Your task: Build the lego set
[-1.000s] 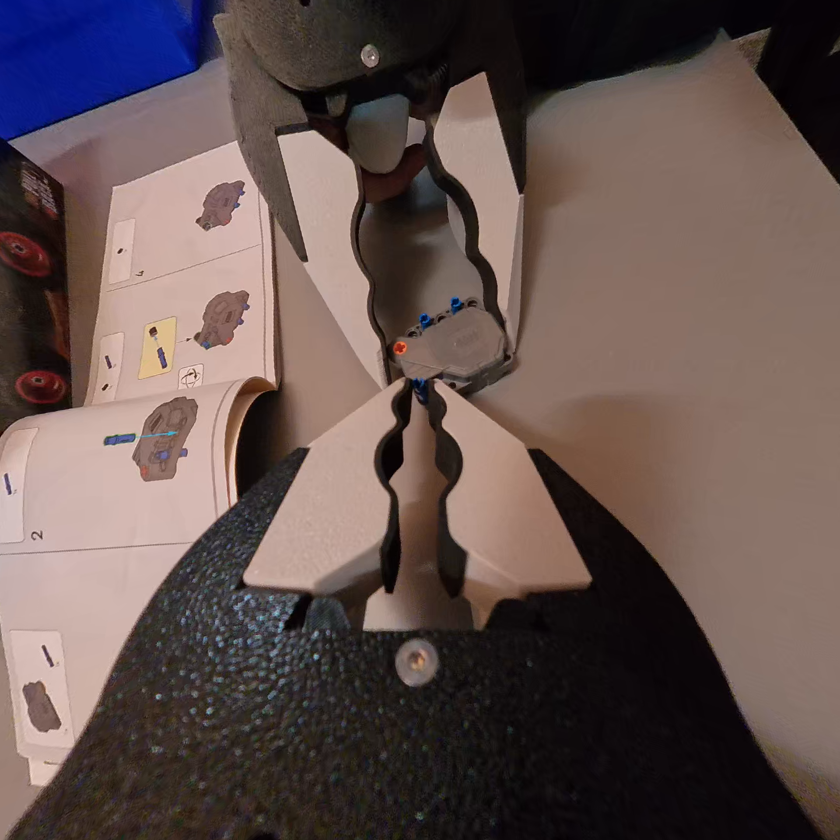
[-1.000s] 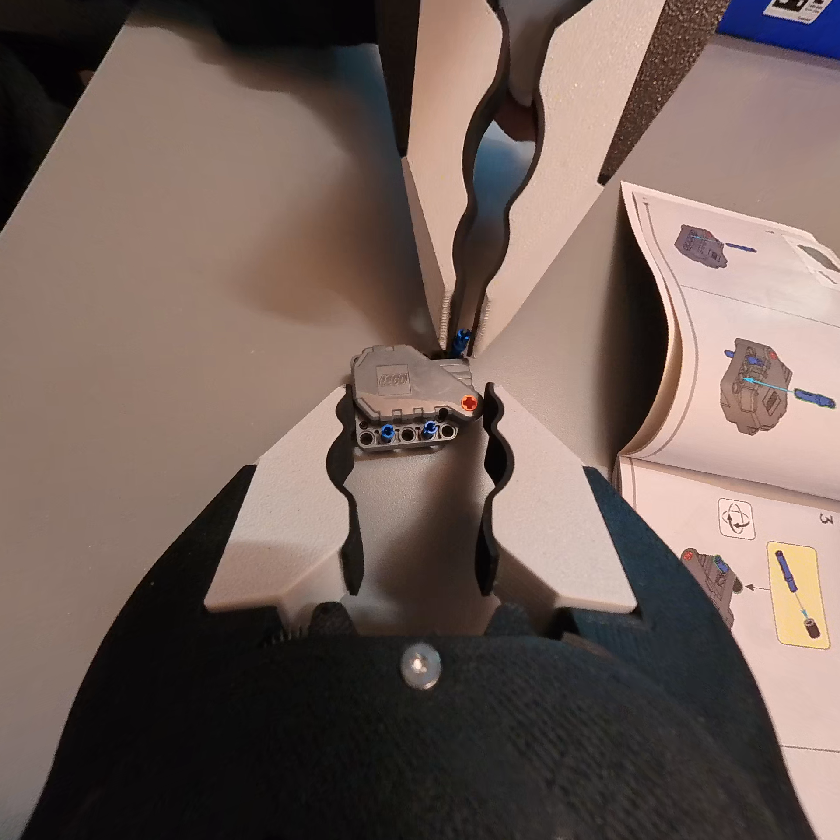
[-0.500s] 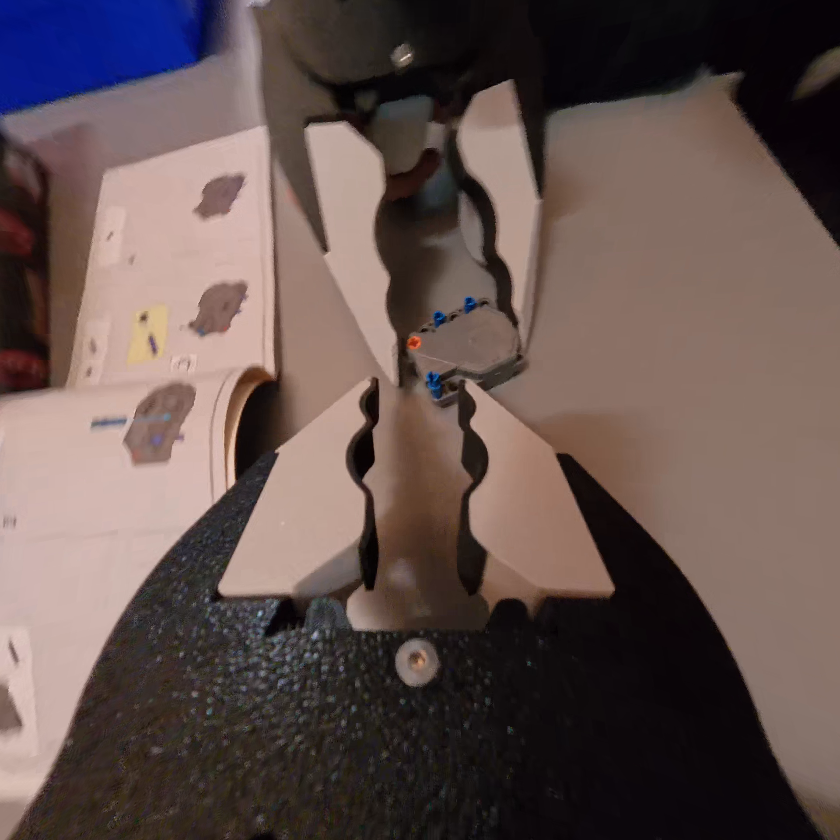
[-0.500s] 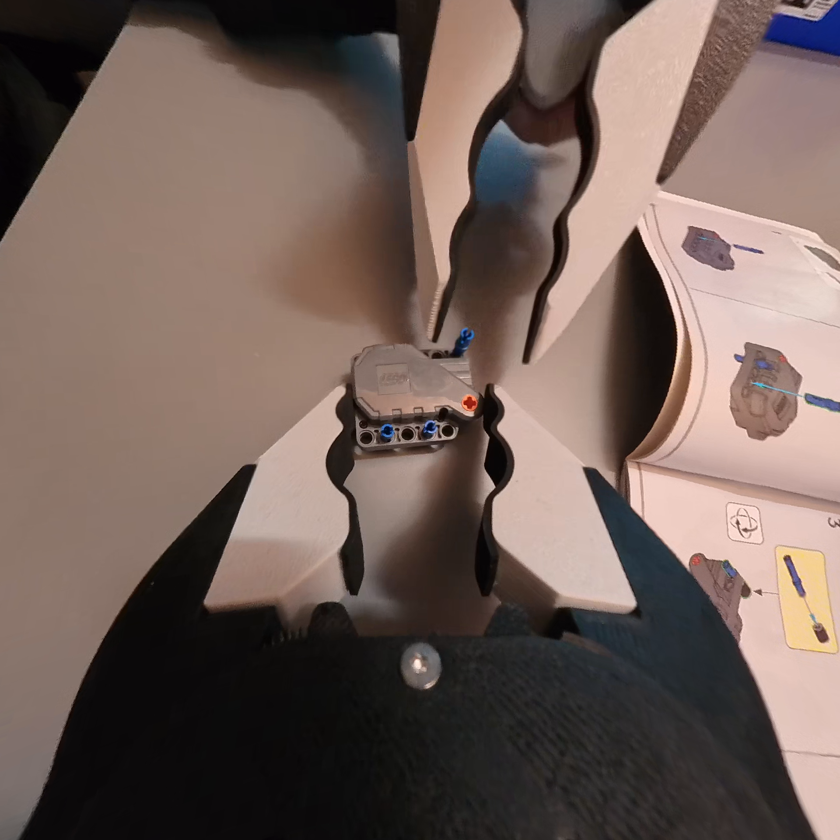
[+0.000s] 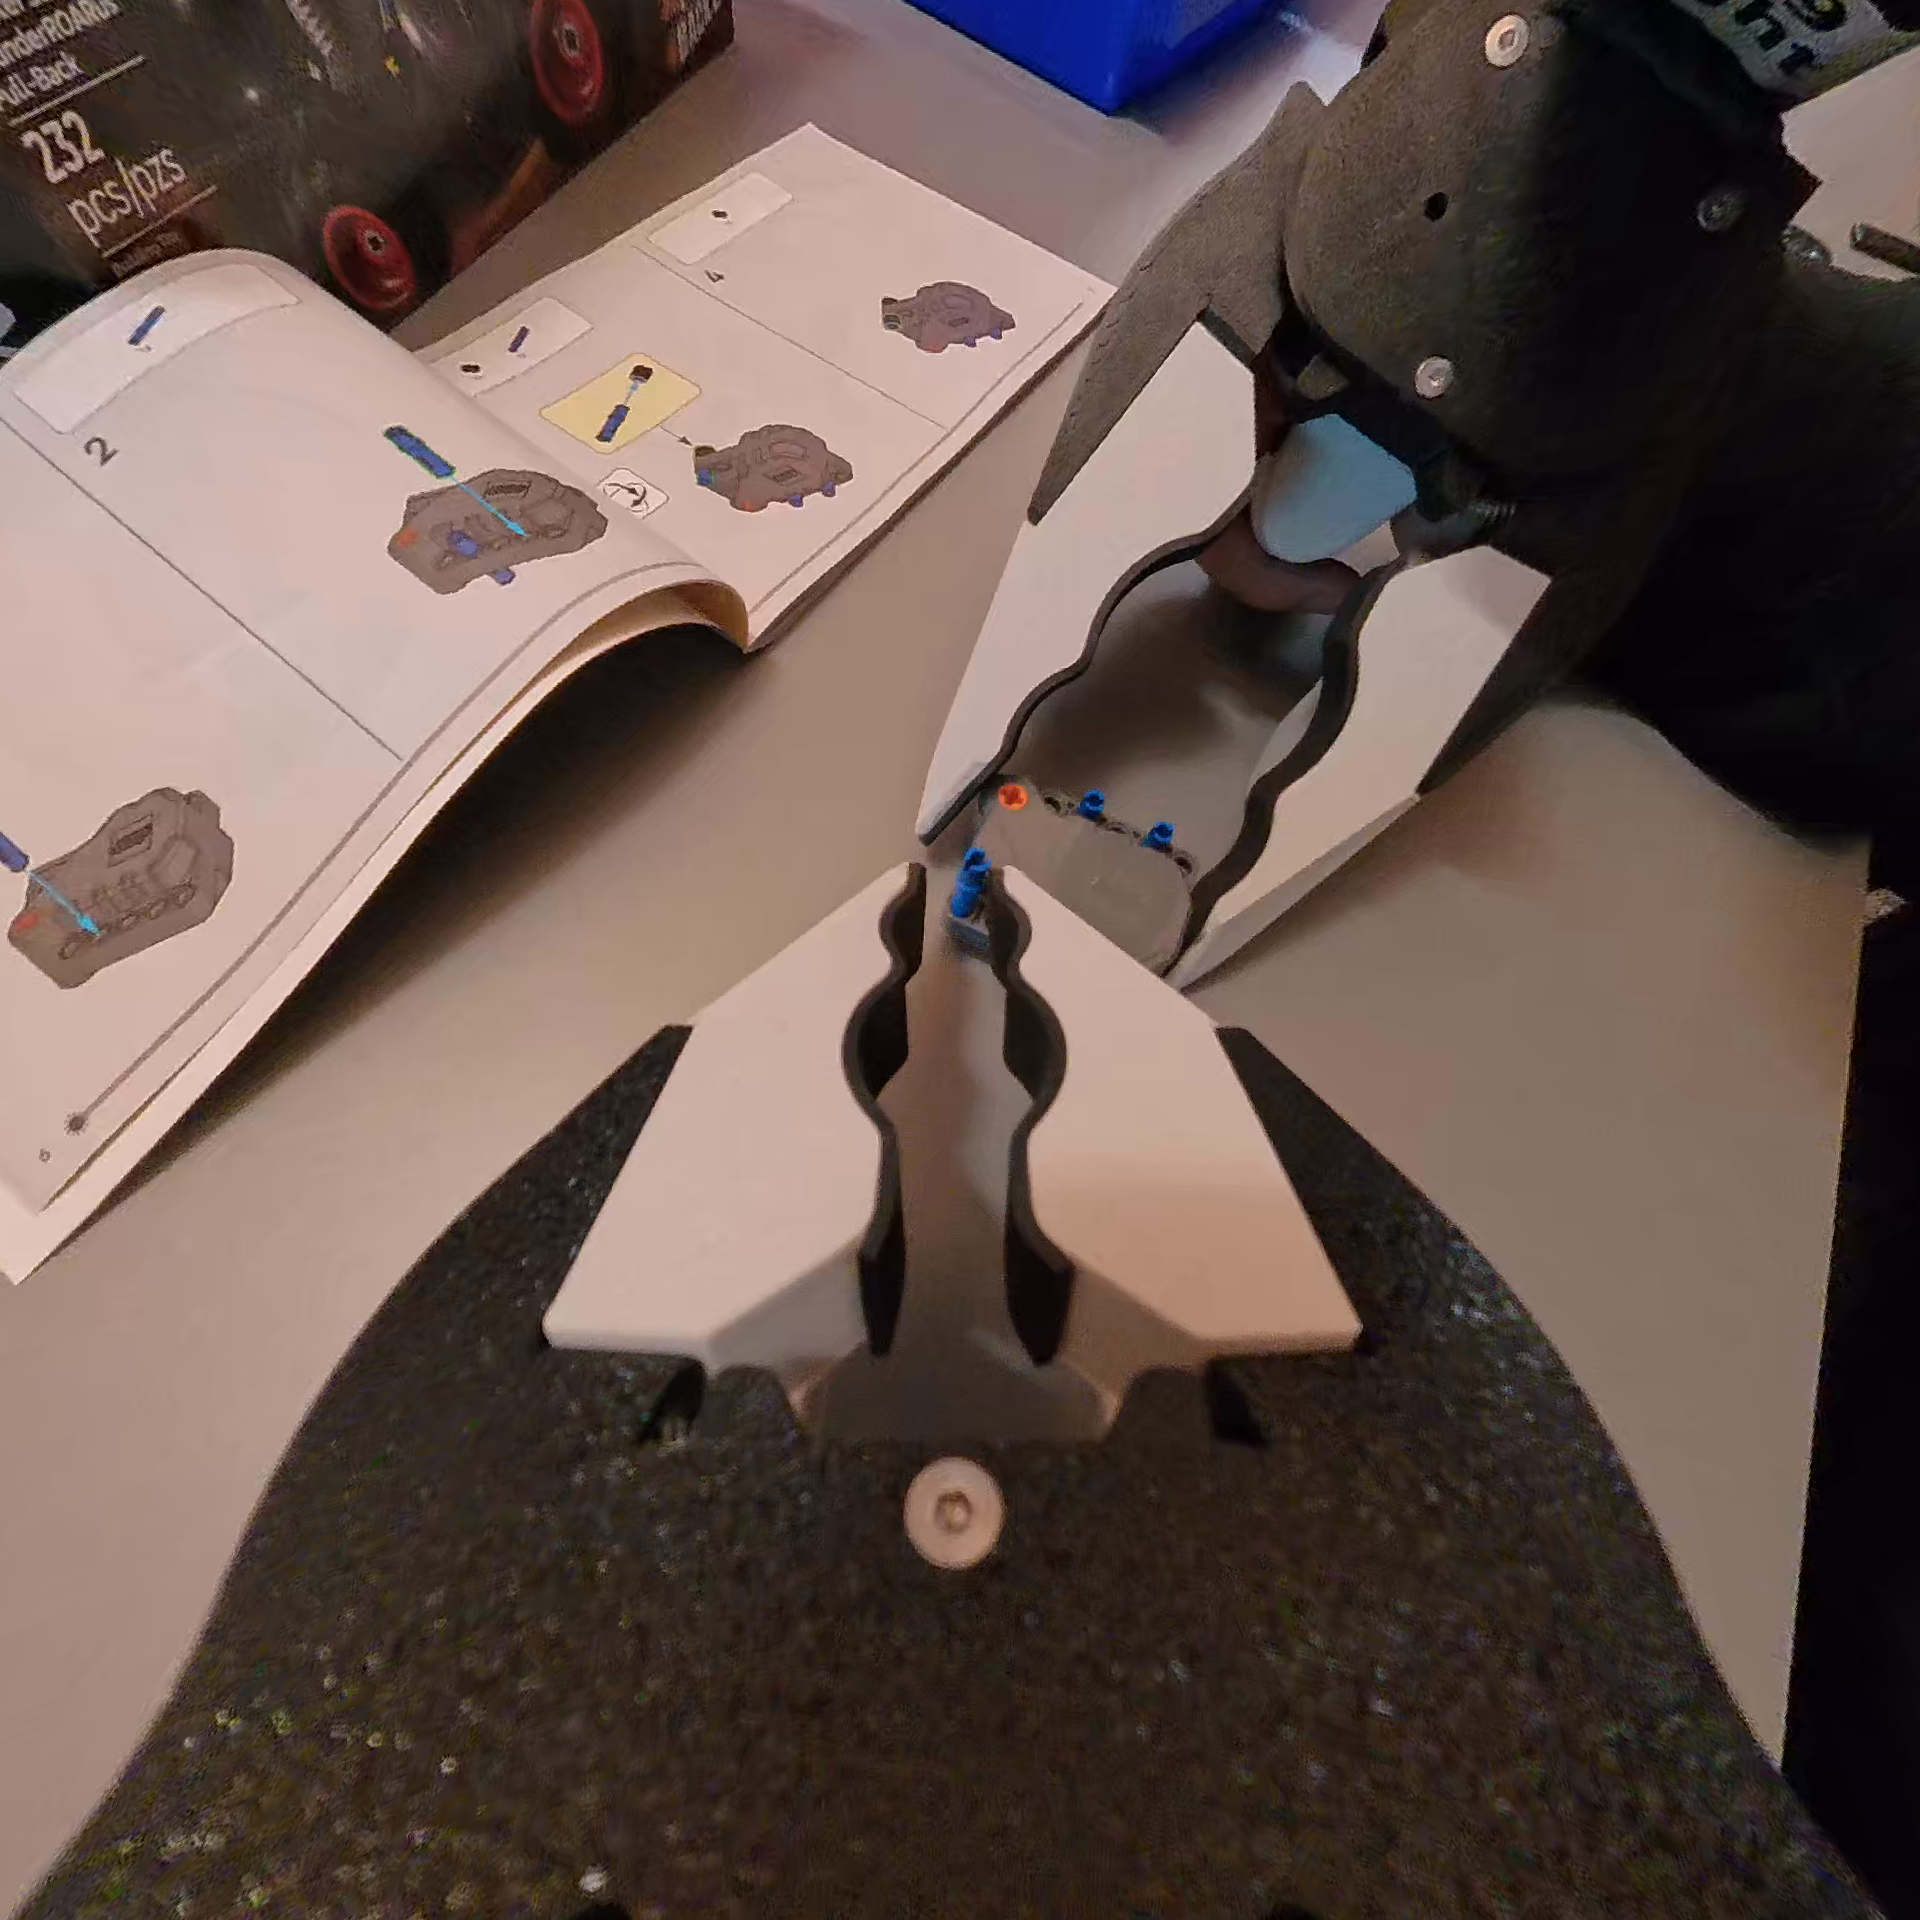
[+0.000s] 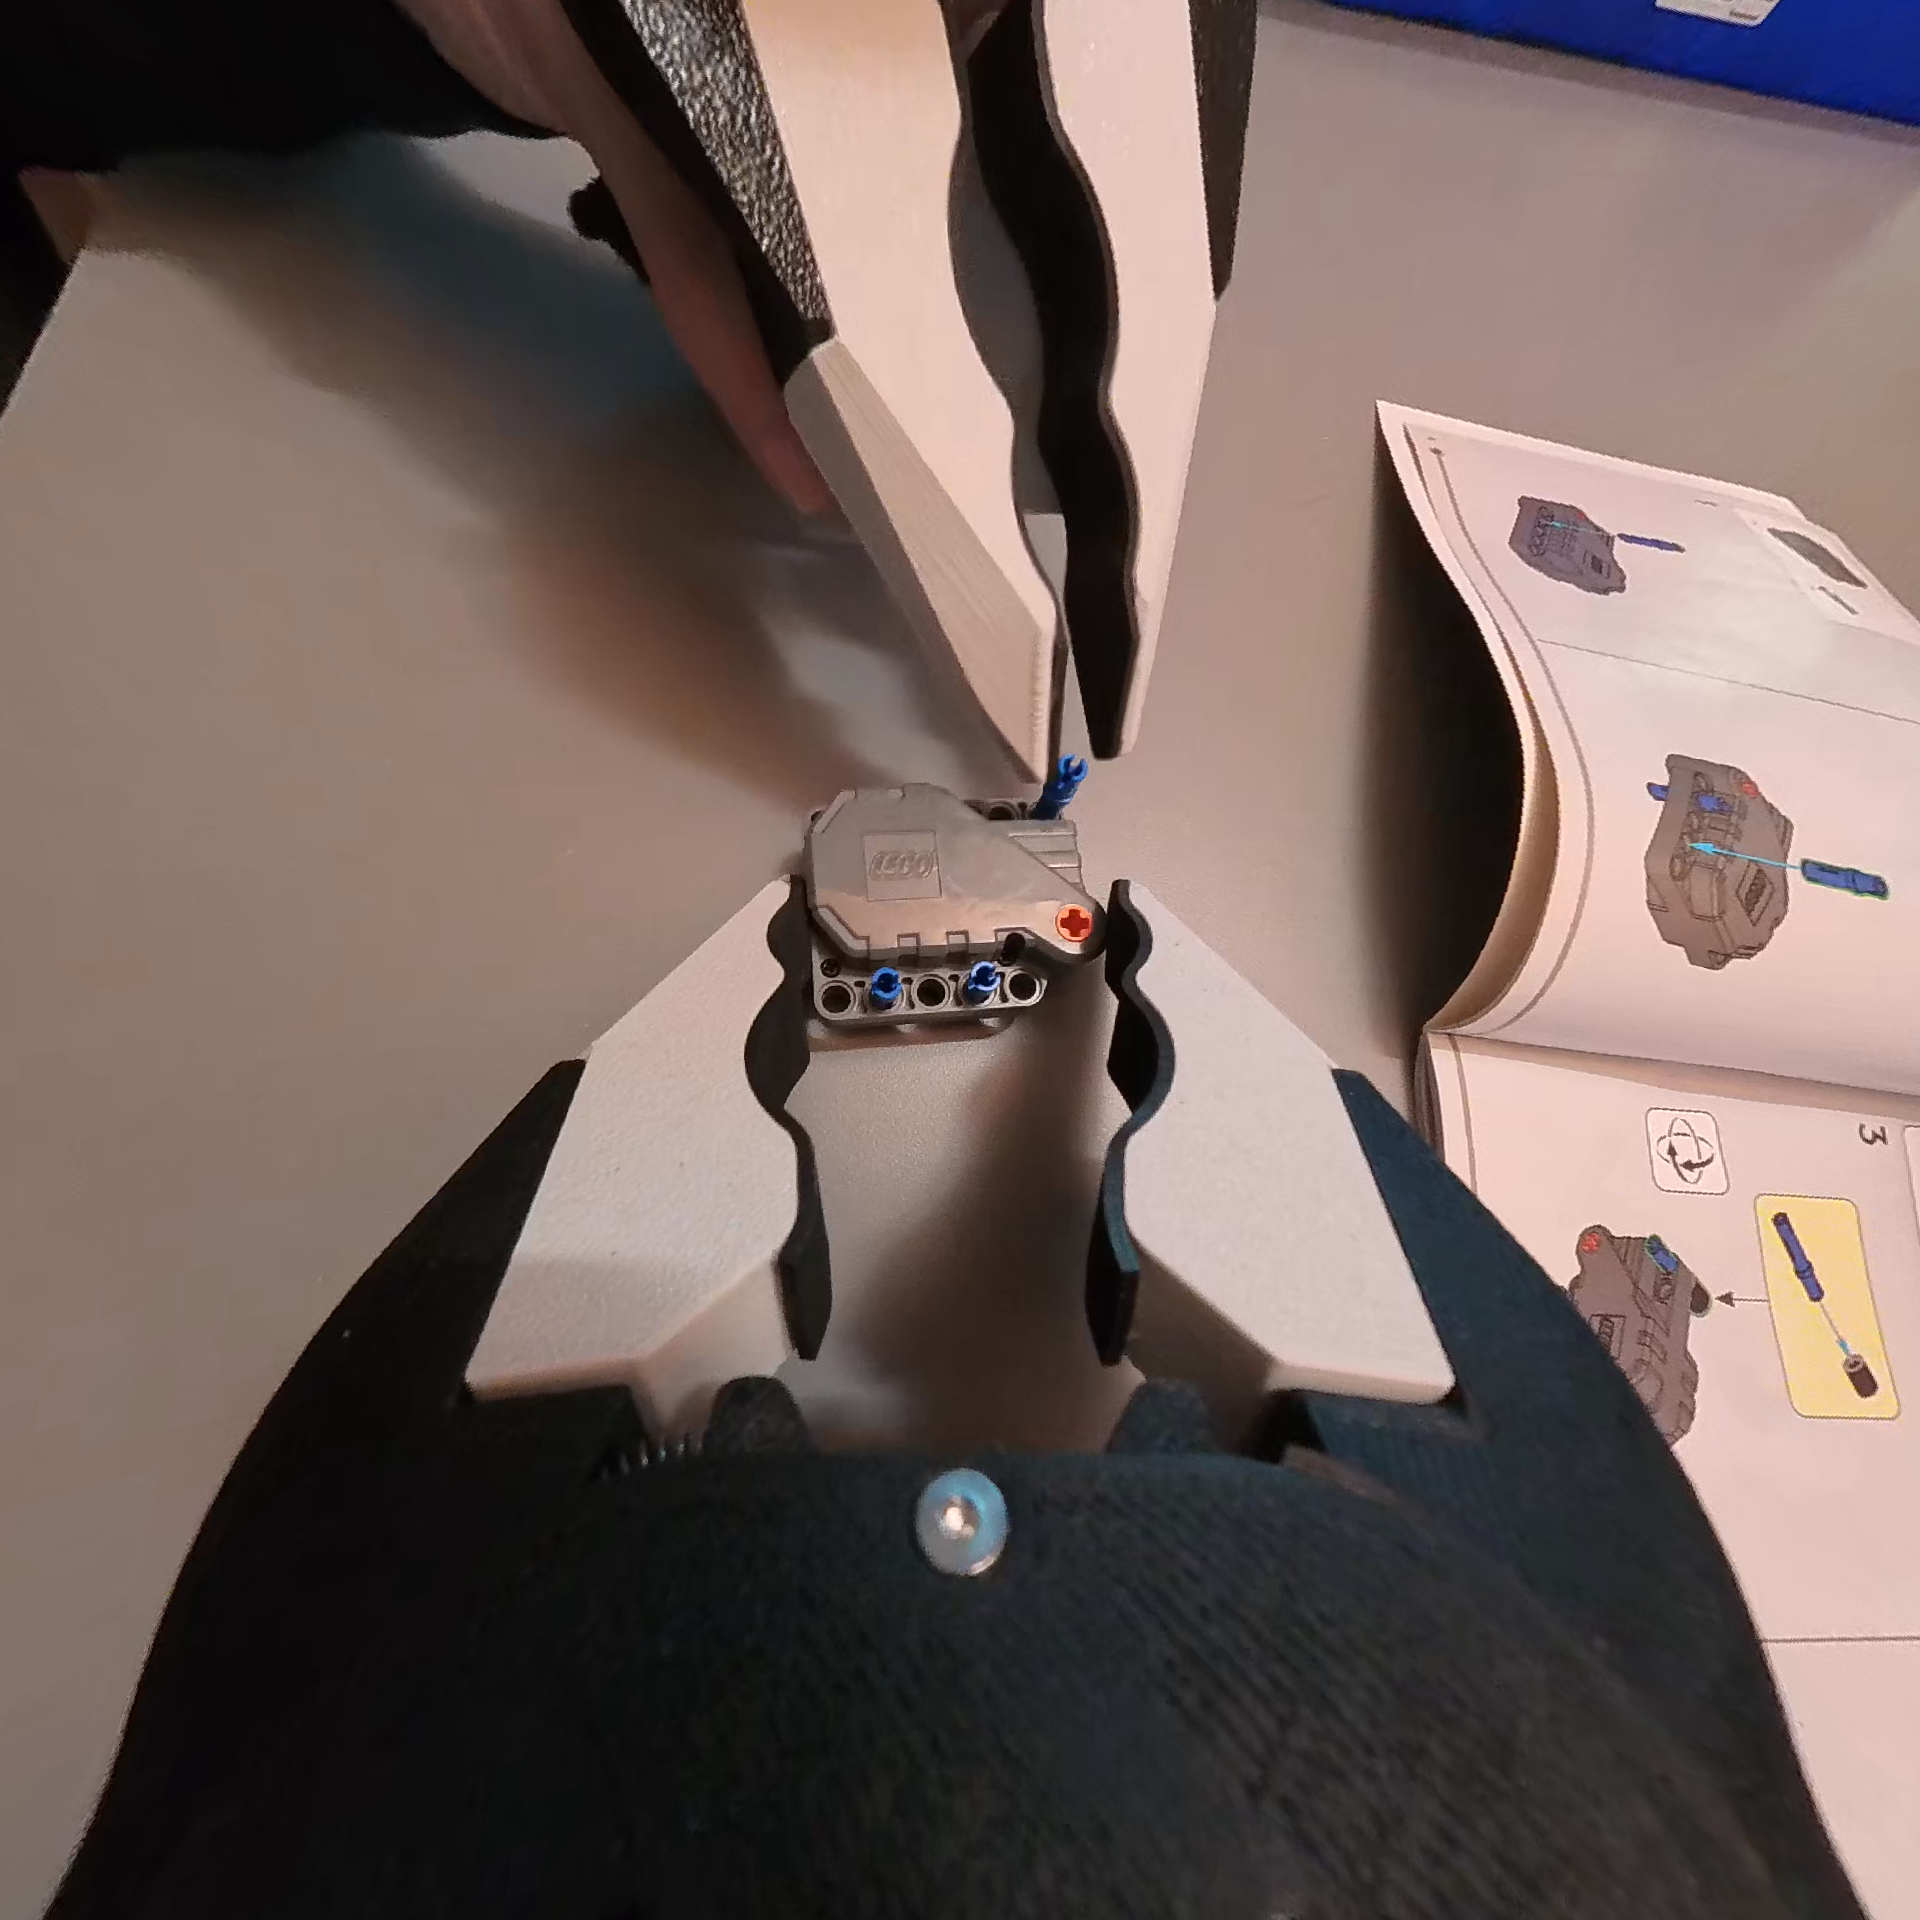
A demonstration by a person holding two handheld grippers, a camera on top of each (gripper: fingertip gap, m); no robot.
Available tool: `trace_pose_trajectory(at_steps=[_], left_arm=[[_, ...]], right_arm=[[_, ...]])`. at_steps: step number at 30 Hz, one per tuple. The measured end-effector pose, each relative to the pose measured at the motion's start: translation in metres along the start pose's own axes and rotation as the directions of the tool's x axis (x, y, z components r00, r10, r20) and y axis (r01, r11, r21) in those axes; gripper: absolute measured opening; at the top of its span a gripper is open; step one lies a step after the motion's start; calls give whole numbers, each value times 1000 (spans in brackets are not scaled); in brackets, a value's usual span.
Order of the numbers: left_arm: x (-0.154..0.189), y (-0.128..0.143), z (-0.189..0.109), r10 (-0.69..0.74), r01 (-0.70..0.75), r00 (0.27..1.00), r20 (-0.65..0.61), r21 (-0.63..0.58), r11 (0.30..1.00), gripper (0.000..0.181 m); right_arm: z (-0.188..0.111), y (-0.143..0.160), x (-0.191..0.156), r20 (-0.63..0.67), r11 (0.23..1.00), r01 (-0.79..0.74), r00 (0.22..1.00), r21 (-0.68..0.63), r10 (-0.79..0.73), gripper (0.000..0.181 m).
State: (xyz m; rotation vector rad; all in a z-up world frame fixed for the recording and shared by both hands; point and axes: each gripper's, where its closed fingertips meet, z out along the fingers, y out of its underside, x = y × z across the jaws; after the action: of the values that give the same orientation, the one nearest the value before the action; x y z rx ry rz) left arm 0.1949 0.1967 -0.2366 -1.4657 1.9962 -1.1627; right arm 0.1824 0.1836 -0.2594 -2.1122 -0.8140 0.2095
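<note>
Right tongs (image 6: 951,914) clamp the grey lego motor block (image 6: 940,883), which rests on the grey surface (image 6: 364,727); two blue pins (image 6: 883,982) sit in its near beam holes. Left tongs (image 5: 961,894), jaws nearly together w/ a narrow gap, hover at a third blue pin (image 6: 1060,784) standing tilted at the block's far side; actual grip on it can't be told. Open instruction booklet (image 5: 312,623) lies beside, dark set box (image 5: 312,125) behind it

Booklet (image 6: 1662,935) right of motor block (image 6: 940,883)
</note>
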Motion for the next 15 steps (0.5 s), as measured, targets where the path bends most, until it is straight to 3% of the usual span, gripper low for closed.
trace_pose_trajectory(at_steps=[4, 8, 11, 15], left_arm=[[5, 2, 7, -3, 3, 1000, 7, -26, 1000, 9], [4, 2, 6, 85, -84, 996, 30, -30, 996, 2], [9, 6, 4, 233, -238, 969, -86, -47, 970, 2], [21, 12, 0, 406, -433, 860, -309, -21, 901, 2]], right_arm=[[0, 0, 0, -1, 1000, 1, 1000, 0, -1, 55], [0, 0, -2, 7, 1000, 6, 1000, 1, -6, 55], [-1, -1, -7, 51, 1000, 12, 999, 5, -12, 55], [-2, -1, -18, 113, 999, 44, 993, 15, -45, 55]])
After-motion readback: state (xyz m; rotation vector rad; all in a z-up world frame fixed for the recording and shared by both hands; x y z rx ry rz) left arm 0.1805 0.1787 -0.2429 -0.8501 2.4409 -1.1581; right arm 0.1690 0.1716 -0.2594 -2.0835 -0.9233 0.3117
